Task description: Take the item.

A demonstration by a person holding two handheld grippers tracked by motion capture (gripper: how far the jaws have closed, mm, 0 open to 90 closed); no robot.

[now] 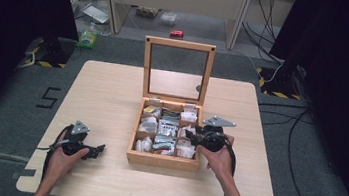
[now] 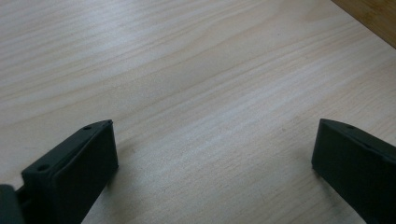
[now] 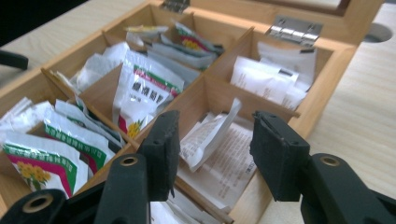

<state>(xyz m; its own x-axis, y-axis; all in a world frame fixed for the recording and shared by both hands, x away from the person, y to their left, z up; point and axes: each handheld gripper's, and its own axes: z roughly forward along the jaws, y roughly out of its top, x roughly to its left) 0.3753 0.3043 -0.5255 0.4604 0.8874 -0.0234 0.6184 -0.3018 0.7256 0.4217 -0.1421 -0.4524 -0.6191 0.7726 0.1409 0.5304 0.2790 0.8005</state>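
Observation:
A wooden compartment box (image 1: 162, 162) stands open at the table's middle, its glass-paned lid (image 1: 180, 43) upright behind it. Paper sachets fill its compartments. My right gripper (image 1: 189, 135) reaches over the box's right column. In the right gripper view its jaws (image 3: 215, 123) stand apart around a tilted white sachet (image 3: 205, 137) in the middle right compartment; the sachet leans near the left jaw, and the pads do not press it. Green-and-white sachets (image 3: 140, 93) lie in the neighbouring compartments. My left gripper (image 1: 100, 150) rests low at the table's front left, open (image 2: 212, 149) over bare wood.
The light wooden table (image 1: 107, 95) has bare room left of the box and along the front edge. A round hole (image 3: 377, 32) sits in the tabletop behind the box's right corner. Cables and black stands are on the floor beyond the table.

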